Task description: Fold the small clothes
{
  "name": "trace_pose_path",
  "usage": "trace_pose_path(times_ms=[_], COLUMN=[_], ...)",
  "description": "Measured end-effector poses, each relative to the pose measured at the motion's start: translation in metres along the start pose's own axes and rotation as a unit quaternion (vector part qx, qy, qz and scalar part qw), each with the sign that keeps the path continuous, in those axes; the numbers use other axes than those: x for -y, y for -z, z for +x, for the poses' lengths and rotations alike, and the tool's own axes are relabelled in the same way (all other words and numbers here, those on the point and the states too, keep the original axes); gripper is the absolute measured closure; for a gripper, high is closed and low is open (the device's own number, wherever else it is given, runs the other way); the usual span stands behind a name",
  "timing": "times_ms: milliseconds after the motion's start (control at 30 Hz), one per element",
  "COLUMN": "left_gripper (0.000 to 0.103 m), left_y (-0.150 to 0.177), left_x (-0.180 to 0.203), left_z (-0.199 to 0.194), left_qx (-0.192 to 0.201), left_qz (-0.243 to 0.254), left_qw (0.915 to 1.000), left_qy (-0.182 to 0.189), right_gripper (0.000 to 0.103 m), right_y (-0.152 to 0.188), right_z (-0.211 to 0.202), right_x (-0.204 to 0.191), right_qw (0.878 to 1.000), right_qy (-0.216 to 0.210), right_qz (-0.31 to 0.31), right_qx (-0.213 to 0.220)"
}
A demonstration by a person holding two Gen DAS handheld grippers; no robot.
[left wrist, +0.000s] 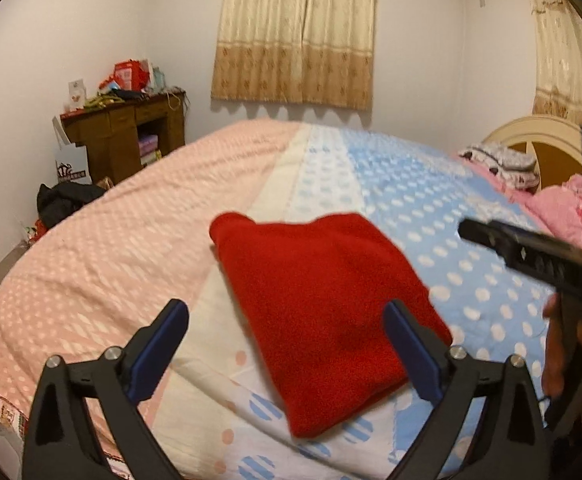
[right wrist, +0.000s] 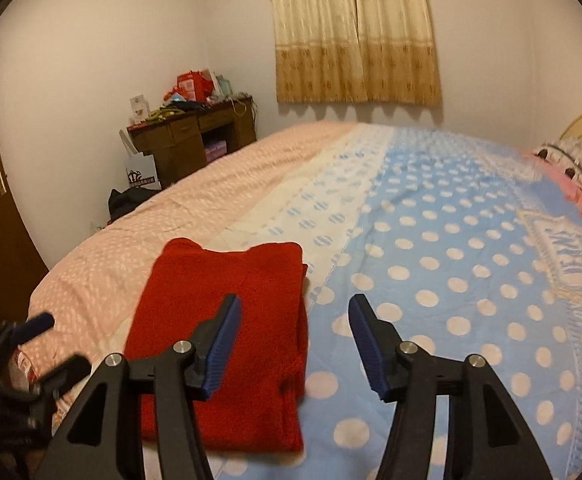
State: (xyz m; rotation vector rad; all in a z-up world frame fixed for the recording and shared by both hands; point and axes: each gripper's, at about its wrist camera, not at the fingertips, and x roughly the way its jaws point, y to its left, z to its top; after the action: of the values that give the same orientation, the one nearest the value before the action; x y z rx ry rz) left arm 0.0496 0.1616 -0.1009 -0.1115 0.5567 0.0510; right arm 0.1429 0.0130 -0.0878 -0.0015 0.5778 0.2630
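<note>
Folded red garment [left wrist: 323,320] lay on the polka-dot bedspread [left wrist: 431,208]. Left gripper [left wrist: 287,344] gaped wide, right gripper [right wrist: 295,344] stood partly apart, both holding nothing.

One red garment [left wrist: 323,312], one bed [left wrist: 91,248], one desk [left wrist: 123,132], two curtains [left wrist: 295,32].

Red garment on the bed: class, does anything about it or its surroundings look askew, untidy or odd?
The red garment lies folded flat on the polka-dot bedspread, edges roughly even; nothing odd there. Both grippers, left and right, are open and clear of it. Only the wooden desk in the corner looks untidy, piled with clutter.
</note>
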Motion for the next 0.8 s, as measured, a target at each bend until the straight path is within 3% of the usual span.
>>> trace_pose_path(times_ms=[100, 800], left_gripper=[0.003, 0.002], left_y=[-0.004, -0.005], left_x=[0.000, -0.003], left_z=[-0.006, -0.012], left_qx=[0.008, 0.022], left_qz=[0.000, -0.004], left_qw=[1.0000, 0.9997], left_qy=[-0.001, -0.006], right_gripper=[0.038, 0.037], right_y=[0.003, 0.008], right_z=[-0.013, -0.044], right_x=[-0.004, -0.014], right_qw=[1.000, 1.000], right_qy=[0.000, -0.005], right_qz=[-0.001, -0.010], right_qx=[0.006, 0.027])
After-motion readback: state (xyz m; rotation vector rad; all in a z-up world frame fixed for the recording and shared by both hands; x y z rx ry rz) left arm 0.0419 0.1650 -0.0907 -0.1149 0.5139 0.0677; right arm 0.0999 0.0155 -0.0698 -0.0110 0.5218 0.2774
